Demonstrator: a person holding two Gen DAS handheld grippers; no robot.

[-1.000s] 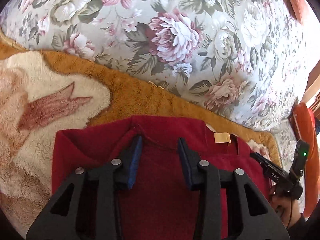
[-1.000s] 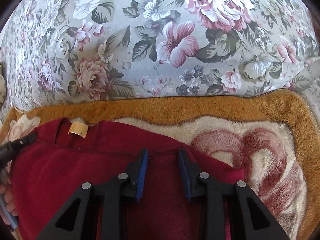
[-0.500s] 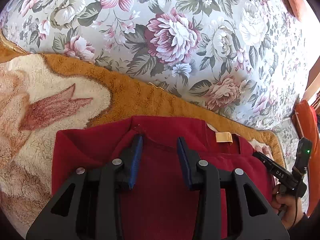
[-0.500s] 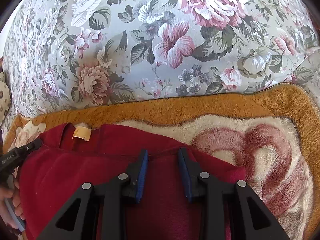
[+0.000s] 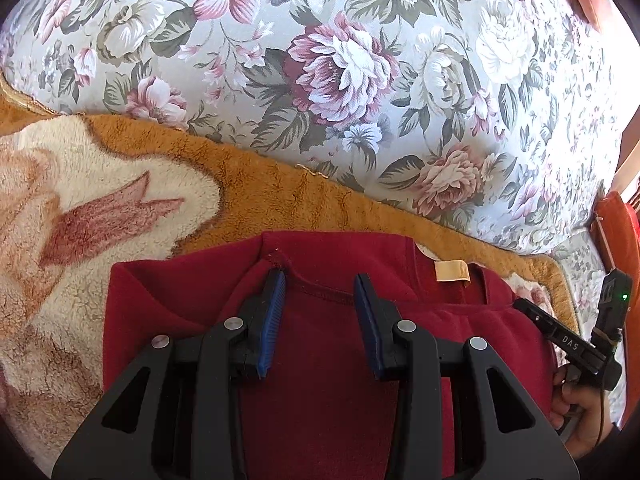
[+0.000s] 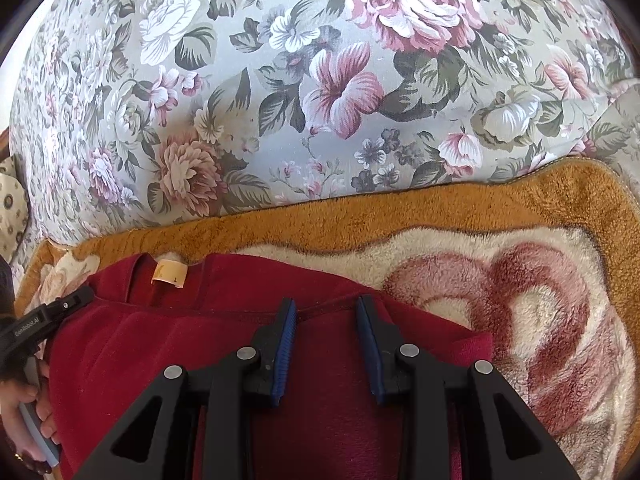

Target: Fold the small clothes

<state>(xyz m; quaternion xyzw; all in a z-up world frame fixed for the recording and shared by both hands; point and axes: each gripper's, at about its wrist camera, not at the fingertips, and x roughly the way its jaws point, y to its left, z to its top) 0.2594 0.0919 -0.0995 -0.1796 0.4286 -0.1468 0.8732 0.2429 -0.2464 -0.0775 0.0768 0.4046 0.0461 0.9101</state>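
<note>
A dark red fleece garment (image 5: 320,340) lies flat on a plush blanket, neck label (image 5: 451,271) facing up. My left gripper (image 5: 320,284) is open, fingers straddling the seam at the garment's top left edge. In the right wrist view the same garment (image 6: 160,352) and its label (image 6: 170,274) show. My right gripper (image 6: 326,308) is open over the garment's top right edge. Each gripper shows at the other view's edge: the right gripper (image 5: 568,344) and the left gripper (image 6: 44,320).
The orange and cream plush blanket (image 5: 120,200) (image 6: 520,280) lies under the garment. A floral sofa back (image 5: 340,60) (image 6: 320,80) rises behind. An orange cushion (image 5: 618,232) stands at the far right.
Both grippers have edged slightly back and up over the garment. The jaws stay open and the garment has not moved.
</note>
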